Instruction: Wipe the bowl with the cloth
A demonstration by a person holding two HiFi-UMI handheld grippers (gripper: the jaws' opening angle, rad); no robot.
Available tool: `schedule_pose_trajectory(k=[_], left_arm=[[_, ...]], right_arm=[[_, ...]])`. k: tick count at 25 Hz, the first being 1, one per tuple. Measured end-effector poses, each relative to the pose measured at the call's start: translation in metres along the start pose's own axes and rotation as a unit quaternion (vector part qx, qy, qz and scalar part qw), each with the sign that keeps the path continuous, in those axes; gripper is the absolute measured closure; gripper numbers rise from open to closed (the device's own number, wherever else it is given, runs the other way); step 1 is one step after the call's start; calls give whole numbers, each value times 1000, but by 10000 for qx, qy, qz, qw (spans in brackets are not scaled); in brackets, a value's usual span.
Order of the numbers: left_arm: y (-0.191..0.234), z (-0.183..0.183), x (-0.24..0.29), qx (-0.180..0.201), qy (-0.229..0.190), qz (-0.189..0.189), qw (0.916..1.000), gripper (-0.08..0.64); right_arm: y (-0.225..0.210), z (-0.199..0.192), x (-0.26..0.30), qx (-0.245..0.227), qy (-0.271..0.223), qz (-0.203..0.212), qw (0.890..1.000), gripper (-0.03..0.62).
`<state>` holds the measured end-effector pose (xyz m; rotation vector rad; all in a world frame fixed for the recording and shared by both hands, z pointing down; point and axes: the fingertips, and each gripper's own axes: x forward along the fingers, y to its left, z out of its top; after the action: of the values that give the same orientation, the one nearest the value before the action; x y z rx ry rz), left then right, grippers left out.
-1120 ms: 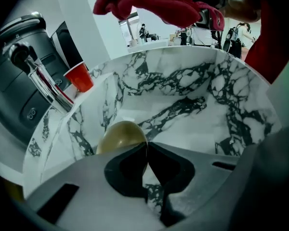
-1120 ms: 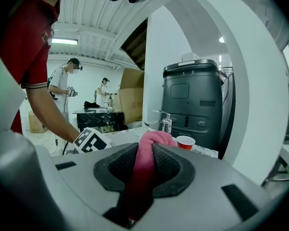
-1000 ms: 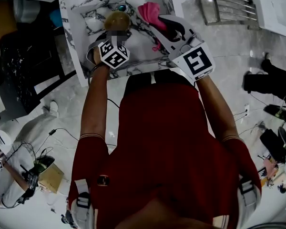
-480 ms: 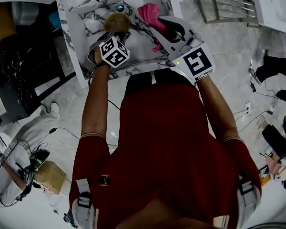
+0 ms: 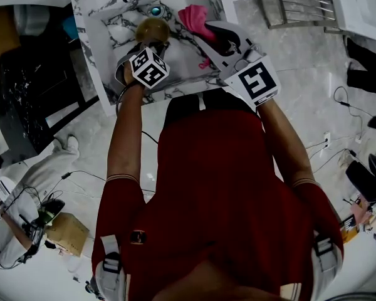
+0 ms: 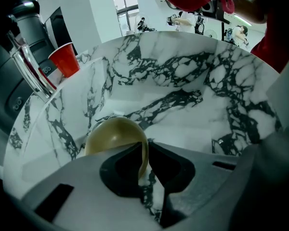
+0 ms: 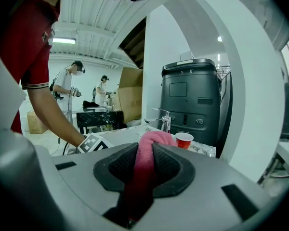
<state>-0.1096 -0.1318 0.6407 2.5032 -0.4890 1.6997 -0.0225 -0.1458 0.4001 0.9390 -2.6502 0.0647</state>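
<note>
A white marble sink (image 5: 106, 24) with dark veining is taking up the work area, and a person in a red shirt (image 5: 213, 187) is standing right against its front edge. A red cup (image 6: 65, 61) is standing on the marble ledge beside the basin, near a chrome tap (image 7: 164, 119).

The left tongs (image 6: 145, 153) are pointing steeply down into the basin and are pinching the thin rim of a tan bowl (image 6: 113, 136). The bowl is hanging tilted on its edge, with its hollow facing the tongs. Those jaws have just been easing apart a little, with the rim sitting between the pads and both pads looking to be on it. Whether the bowl is touching the basin floor cannot be told.

The right tongs (image 7: 143, 153) are clamping a pink cloth (image 7: 154, 138) – the fabric is bunching up between the pads and trailing down below them. The cloth is hanging over the right side of the sink, near the bowl but apart from it.
</note>
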Motion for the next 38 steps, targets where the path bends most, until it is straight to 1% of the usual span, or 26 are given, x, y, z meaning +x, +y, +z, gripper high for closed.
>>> schedule_pose_trajectory(k=[6, 11, 17, 21, 25, 30, 33, 35, 38], left_arm=[[-3, -1, -1, -25, 14, -79, 10000, 495], [3, 5, -11, -79, -176, 42, 9998, 492], [16, 19, -38, -277, -592, 348, 9973, 491], [28, 33, -67, -499, -1006, 658, 9915, 491], [39, 49, -101, -725, -1471, 977, 9816, 491], [41, 69, -141, -955, -2090, 1201, 9658, 492], [42, 82, -168, -1220, -2487, 1312, 9519, 492], [41, 92, -186, -1411, -2771, 1372, 9405, 492], [39, 105, -210, -1560, -3181, 1469, 9235, 492]], right_arm=[[2, 1, 0, 7, -15, 12, 10000, 505], [2, 3, 0, 7, -35, 8, 10000, 505], [3, 8, 1, 24, -138, 27, 9999, 505], [4, 16, 1, 5, -260, 48, 9997, 505], [4, 25, 0, 29, -405, 45, 9992, 505], [2, 35, -4, 118, -586, 25, 9982, 506], [3, 40, -8, 189, -645, 30, 9977, 505], [4, 44, -11, 280, -719, 37, 9970, 505], [6, 52, -17, 381, -859, 54, 9956, 505]])
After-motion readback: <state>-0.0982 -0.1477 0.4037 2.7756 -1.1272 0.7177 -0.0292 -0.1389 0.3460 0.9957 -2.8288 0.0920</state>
